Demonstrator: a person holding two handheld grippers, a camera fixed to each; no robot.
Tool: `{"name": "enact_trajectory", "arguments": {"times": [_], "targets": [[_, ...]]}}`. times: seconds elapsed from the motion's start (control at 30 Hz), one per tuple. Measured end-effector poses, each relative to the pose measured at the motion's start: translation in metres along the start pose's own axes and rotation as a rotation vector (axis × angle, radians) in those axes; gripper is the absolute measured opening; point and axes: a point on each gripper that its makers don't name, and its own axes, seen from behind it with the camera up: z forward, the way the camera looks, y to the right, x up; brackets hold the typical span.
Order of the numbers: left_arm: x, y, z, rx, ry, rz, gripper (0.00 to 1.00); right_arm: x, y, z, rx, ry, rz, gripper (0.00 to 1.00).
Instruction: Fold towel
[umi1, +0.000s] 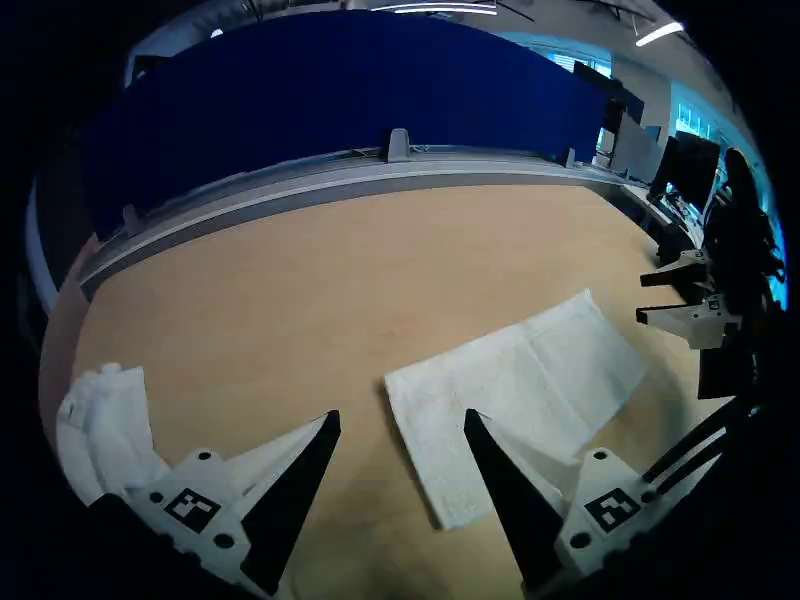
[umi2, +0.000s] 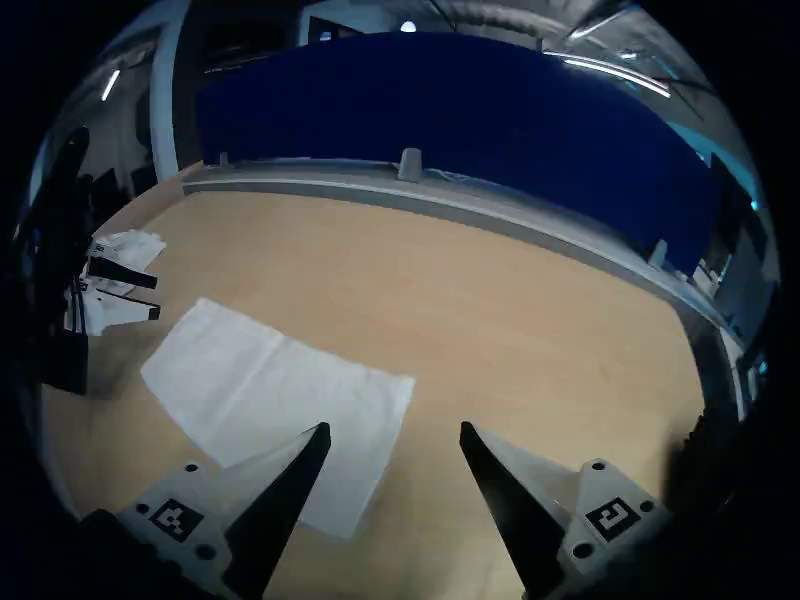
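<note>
- Left gripper (umi1: 400, 414): fingers spread wide, holding nothing.
- Right gripper (umi2: 394, 427): spread wide too, holding nothing.
- The soft white towel (umi1: 520, 390) lies flat on the smooth wooden table (umi1: 350, 270), near both.

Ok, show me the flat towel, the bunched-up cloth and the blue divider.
flat towel (umi1: 530, 385), left gripper view, its middle panel.
bunched-up cloth (umi1: 100, 430), left gripper view, its middle.
blue divider (umi1: 350, 90), left gripper view, the centre of its face.
</note>
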Motion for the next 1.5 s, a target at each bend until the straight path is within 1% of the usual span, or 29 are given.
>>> {"name": "enact_trajectory", "arguments": {"times": [0.17, 0.4, 0.5, 0.6, 0.8, 0.9, 1.07, 1.23, 1.37, 1.5], "targets": [[-0.01, -0.002, -0.017, 0.017, 0.002, -0.008, 0.92, -0.007, -0.002, -0.013, 0.004, 0.001, -0.001, 1.0], [-0.036, -0.002, -0.045, 0.039, -0.007, -0.025, 0.92, -0.018, -0.007, -0.035, 0.011, 0.004, 0.005, 1.0], [-0.047, -0.002, -0.052, 0.043, -0.013, -0.034, 0.92, -0.023, -0.009, -0.041, 0.014, 0.004, 0.005, 1.0], [-0.052, -0.002, -0.055, 0.048, -0.016, -0.038, 0.92, -0.028, -0.009, -0.044, 0.017, 0.002, 0.005, 1.0], [-0.055, -0.001, -0.062, 0.052, -0.014, -0.047, 0.92, -0.03, -0.011, -0.044, 0.031, 0.0, 0.0, 1.0], [-0.057, -0.001, -0.068, 0.061, -0.013, -0.045, 0.92, -0.032, -0.014, -0.044, 0.05, -0.004, -0.018, 1.0], [-0.067, -0.003, -0.085, 0.087, -0.013, -0.05, 0.92, -0.04, -0.018, -0.042, 0.089, -0.025, -0.073, 1.0], [-0.083, -0.009, -0.11, 0.134, -0.012, -0.089, 0.92, -0.054, -0.025, -0.04, 0.14, -0.056, -0.135, 1.0], [-0.098, -0.011, -0.132, 0.164, -0.016, -0.133, 0.92, -0.067, -0.033, -0.037, 0.184, -0.082, -0.182, 0.94], [-0.115, -0.012, -0.15, 0.179, -0.03, -0.159, 0.92, -0.078, -0.039, -0.033, 0.222, -0.11, -0.209, 0.84]]}}
